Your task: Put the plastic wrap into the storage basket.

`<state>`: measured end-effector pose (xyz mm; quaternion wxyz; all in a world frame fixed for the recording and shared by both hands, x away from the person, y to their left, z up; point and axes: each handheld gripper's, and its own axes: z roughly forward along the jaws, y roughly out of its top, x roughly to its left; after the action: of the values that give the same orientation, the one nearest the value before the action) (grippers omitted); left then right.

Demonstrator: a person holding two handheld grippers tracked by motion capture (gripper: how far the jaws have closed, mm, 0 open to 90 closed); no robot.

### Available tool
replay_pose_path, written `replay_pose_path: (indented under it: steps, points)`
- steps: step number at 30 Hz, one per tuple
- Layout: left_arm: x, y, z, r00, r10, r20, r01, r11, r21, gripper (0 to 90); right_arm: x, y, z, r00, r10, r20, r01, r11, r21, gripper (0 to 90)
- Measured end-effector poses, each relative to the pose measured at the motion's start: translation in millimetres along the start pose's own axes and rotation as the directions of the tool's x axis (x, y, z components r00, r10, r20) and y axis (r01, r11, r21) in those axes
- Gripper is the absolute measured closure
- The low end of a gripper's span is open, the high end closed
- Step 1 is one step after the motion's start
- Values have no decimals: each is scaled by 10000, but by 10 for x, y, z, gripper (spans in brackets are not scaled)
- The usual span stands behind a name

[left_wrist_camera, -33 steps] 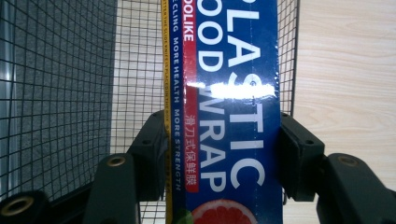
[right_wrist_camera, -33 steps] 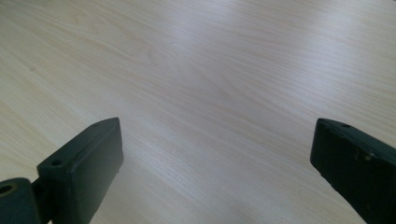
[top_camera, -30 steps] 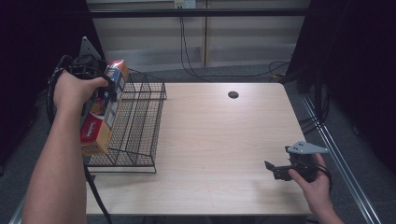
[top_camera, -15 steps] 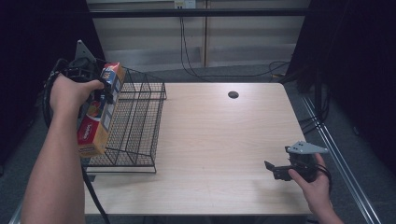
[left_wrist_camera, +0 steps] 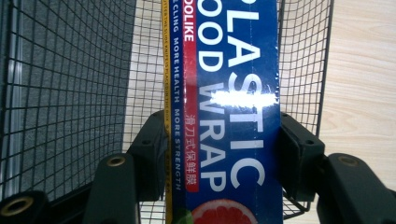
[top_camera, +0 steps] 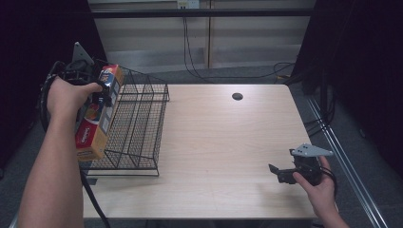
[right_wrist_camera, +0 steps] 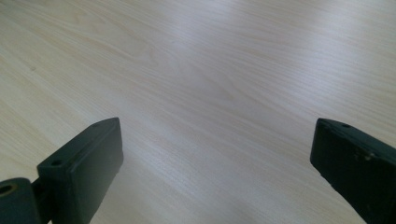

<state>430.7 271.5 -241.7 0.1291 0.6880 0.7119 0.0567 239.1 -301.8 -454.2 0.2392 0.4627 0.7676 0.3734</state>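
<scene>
my left hand-held gripper [top_camera: 102,97] is clamped on the plastic food wrap box [top_camera: 95,118], one pad on each long side face, near the top end. in the left gripper view the box [left_wrist_camera: 233,112] sits square between the pads, no skew. gripping across the narrow width keeps it hanging end-down, which looks like the right attitude for dropping it into a slot.

box is off the surface, held at the 9 o'clock edge of the wire basket [top_camera: 138,128], against or just outside its left wall; can't tell if they touch. lower end hangs near the basket's front left corner.

basket: black wire mesh, rectangular, open top, thin rod dividers running front to back, so narrow compartments. it sits at 9 o'clock on the surface [top_camera: 223,142]. mesh will snag a corner if the box goes in tilted.

box: long rectangular carton, glossy film finish with a glare stripe, blue/red/yellow print, sharp edges. rigid enough for a pinch grip, i judge.

right hand-held gripper [top_camera: 280,172] is parked at 4 o'clock, jaws apart, nothing between them, pointing across pale wood-grain laminate [right_wrist_camera: 210,84]. small round cable hole [top_camera: 237,96] at 12 o'clock.
</scene>
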Motion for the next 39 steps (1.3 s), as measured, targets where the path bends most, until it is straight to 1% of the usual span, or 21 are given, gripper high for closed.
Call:
replay_pose_path:
  steps: [4,6,7,8,9,12,17,18,19,20,21,22,23,24,27,29,30,35,36,37,39]
  points:
    - [39,-1,17,9999,88,-91,-88,10000,15,440,2,-2,-5,10000,25,-7,-25,10000,-1,26]
    - [54,-6,35,10000,-11,3,11,10000,44,441,6,-5,-4,10000,27,-7,-27,10000,11,26]
    - [78,-8,49,9999,78,-149,-77,10000,47,440,6,-4,-1,10000,7,-3,-7,10000,-15,26]
    - [73,-13,64,9999,-147,-71,148,9999,41,440,6,-3,1,10000,9,-3,-9,10000,-22,26]
    - [73,-13,64,9999,-147,-71,148,9999,41,440,5,-2,3,10000,-24,52,24,10000,-37,26]
    - [112,-13,93,9998,29,-212,-27,10000,94,439,15,-1,4,10000,14,3,-14,10000,15,26]
    - [141,-22,157,9996,-123,-264,127,9998,158,438,14,-6,-3,10000,37,27,-37,10000,-9,26]
    - [135,-24,182,9992,-319,-258,324,9993,160,438,10,-8,-4,10000,12,1,-12,10000,-11,26]
    - [155,-20,190,9995,-127,-295,132,9997,183,437,10,-9,-4,10000,20,6,-20,10000,-4,26]
    - [156,-21,200,9993,-268,-256,274,9994,201,437,9,-10,-3,10000,8,35,-8,10000,-19,26]
    - [170,-18,208,9992,-225,-335,231,9996,173,437,8,-8,-5,10000,29,20,-29,10000,7,26]
    - [165,-19,221,9987,-414,-290,418,9990,145,436,8,-7,-5,10000,40,26,-40,10000,4,26]
    - [165,-19,221,9987,-414,-290,418,9990,145,437,8,-7,-5,10000,40,26,-40,10000,4,26]
    - [183,-14,228,9990,-201,-396,210,9995,217,437,8,-8,-5,10000,8,42,-8,10000,-13,26]
    - [180,-9,253,9987,-420,-299,426,9989,194,435,14,-9,-2,10000,65,31,-65,10000,28,26]
    - [184,-4,257,9991,-291,-305,297,9993,211,434,17,-8,-1,10000,50,60,-50,10000,12,26]
    - [175,-4,262,9986,-437,-291,443,9988,203,433,17,-8,-1,10000,41,34,-41,10000,-5,25]
    - [191,13,293,9991,-268,-343,276,9994,220,432,15,-8,1,10000,36,40,-37,10000,20,26]
    - [181,10,316,9986,-371,-373,376,9992,128,430,16,-11,4,10000,28,59,-28,10000,15,25]
    - [192,15,316,9992,-267,-301,274,9993,236,429,15,-11,6,10000,22,48,-23,10000,16,26]
    - [197,15,329,9991,-315,-291,322,9993,208,429,16,-11,6,10000,35,36,-36,10000,18,26]
